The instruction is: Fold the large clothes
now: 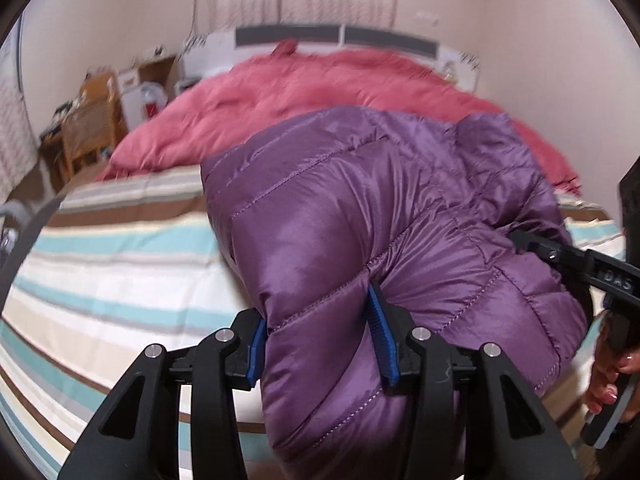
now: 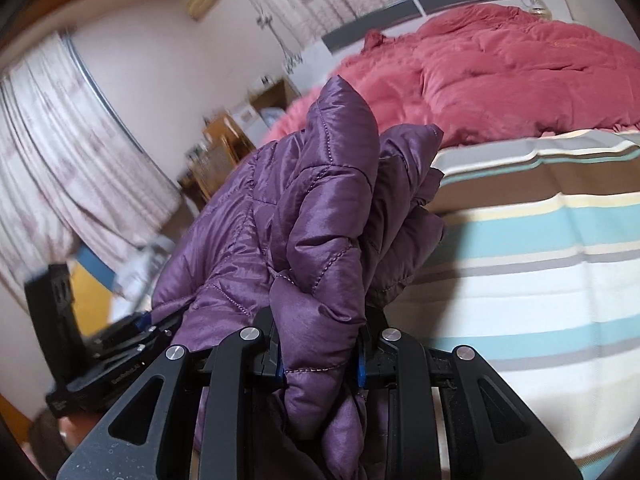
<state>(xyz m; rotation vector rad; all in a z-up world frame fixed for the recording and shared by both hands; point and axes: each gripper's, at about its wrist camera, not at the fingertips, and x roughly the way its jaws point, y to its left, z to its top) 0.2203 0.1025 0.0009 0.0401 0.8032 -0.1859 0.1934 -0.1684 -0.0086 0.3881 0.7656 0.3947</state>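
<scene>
The left tongs (image 1: 322,344) are clamped on a thick fold of the purple quilted jacket (image 1: 360,220), which bulges up between their blue pads (image 1: 382,336) and spreads ahead and to the right of them. The right tongs (image 2: 320,354) are likewise clamped on a bunched edge of the jacket (image 2: 304,208), which rises in a crumpled peak straight ahead of them. The jacket is shiny, puffy and stitched in panels, held up over the striped bed sheet (image 1: 112,264). Beyond it, farther ahead of both tongs, lies a rumpled pink duvet (image 2: 500,72).
</scene>
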